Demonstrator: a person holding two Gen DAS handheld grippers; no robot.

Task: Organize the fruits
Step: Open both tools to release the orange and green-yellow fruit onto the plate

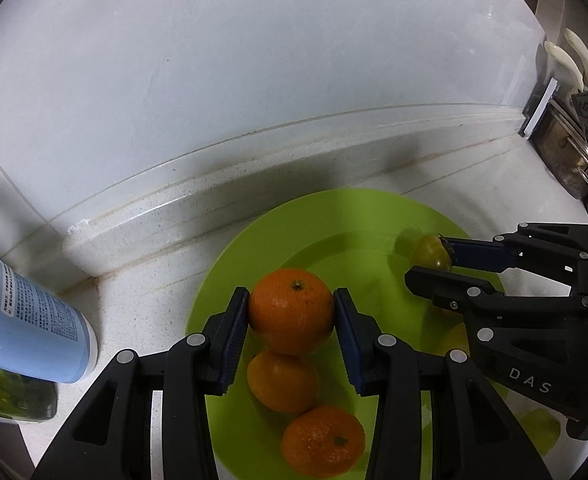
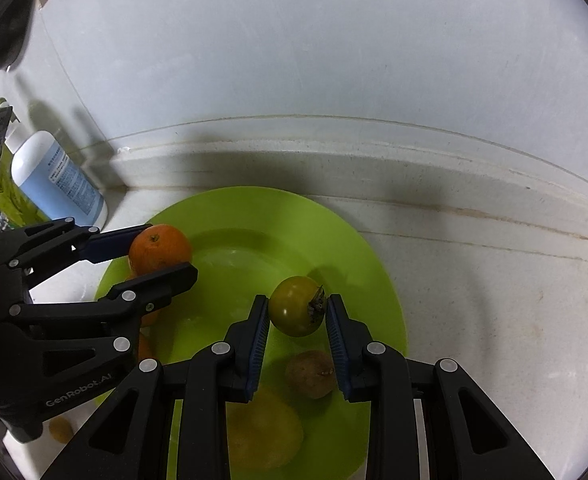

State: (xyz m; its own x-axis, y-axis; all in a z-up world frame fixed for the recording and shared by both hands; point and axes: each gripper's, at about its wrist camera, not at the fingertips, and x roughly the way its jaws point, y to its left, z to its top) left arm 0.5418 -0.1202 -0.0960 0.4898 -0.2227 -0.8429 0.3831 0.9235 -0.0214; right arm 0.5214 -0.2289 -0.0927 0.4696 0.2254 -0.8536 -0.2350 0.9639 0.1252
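Observation:
A lime green plate (image 1: 229,264) (image 2: 358,248) lies on the white counter by the wall. My left gripper (image 1: 291,314) is shut on an orange (image 1: 291,310) and holds it over the plate's left side; it also shows in the right wrist view (image 2: 159,256). Two more oranges (image 1: 282,380) (image 1: 322,440) lie on the plate below it. My right gripper (image 2: 298,312) is shut on a green tomato (image 2: 296,310) over the plate; the tomato also shows in the left wrist view (image 1: 432,250). A brown fruit (image 2: 310,374) and a yellow fruit (image 2: 261,432) lie under it.
A blue-and-white bottle (image 1: 25,320) (image 2: 57,176) stands left of the plate beside green packaging (image 1: 9,396). The raised counter ledge (image 1: 253,184) runs behind the plate. A metal rack with white utensils (image 1: 566,92) sits far right.

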